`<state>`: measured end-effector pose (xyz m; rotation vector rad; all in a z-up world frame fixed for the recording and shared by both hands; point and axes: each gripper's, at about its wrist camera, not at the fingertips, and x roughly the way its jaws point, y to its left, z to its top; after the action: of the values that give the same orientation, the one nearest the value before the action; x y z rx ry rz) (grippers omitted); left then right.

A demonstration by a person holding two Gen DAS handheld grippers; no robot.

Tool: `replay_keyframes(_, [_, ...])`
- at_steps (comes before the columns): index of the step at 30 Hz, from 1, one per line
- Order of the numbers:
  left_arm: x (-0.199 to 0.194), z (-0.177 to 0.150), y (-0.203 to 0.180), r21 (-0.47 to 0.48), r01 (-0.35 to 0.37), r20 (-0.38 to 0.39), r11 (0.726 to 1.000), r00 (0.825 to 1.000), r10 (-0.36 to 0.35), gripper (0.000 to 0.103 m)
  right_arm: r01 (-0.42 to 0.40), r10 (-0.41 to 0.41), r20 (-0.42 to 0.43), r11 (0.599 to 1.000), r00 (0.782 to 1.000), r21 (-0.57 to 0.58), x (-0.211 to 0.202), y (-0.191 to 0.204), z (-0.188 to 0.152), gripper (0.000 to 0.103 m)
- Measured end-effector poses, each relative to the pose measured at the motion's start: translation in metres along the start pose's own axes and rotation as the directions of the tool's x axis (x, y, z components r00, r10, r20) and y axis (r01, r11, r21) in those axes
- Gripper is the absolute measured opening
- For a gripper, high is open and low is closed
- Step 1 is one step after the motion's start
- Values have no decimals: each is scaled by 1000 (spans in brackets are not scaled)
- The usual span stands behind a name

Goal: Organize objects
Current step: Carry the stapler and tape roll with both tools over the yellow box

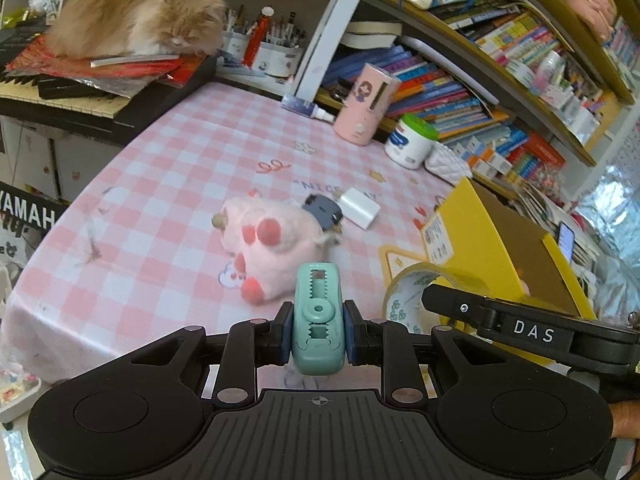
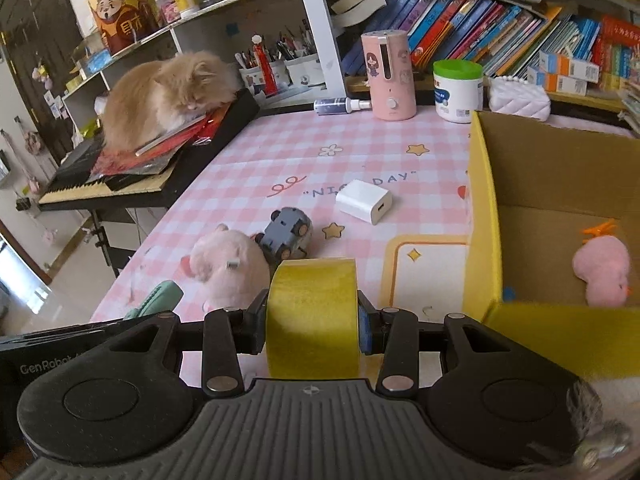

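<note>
Left gripper (image 1: pixel 316 330) clamped on a teal correction-tape dispenser (image 1: pixel 317 316) at lower centre, long axis pointing up-frame, away from the camera; light, rigid plastic, best pinched across its flat sides (as now). Right gripper (image 2: pixel 312 320) closed on a yellow tape roll (image 2: pixel 312 312), standing on edge, light, stiff, slippery-faced. Yellow cardboard box (image 2: pixel 484 216) just right, above the tabletop (image 2: pixel 248 160).

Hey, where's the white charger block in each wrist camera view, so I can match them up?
Left wrist: white charger block right of centre, just beyond the grey toy car.
Right wrist: white charger block at centre, under the "NICE DAY" print.
Shared landmark: pink humidifier at the table's far edge.
</note>
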<state>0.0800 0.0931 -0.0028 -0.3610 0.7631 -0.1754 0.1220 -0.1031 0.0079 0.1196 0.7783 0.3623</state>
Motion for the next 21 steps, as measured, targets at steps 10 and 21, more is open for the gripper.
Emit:
replay_keyframes(10, [-33, -30, -5, 55, 48, -27, 997, 999, -47, 23, 65, -64, -14, 998, 998, 19, -36, 14, -44, 39])
replay_keyframes(21, [-57, -65, -14, 126, 108, -93, 986, 991, -97, 23, 143, -140, -37, 985, 989, 101, -73, 17, -99, 39])
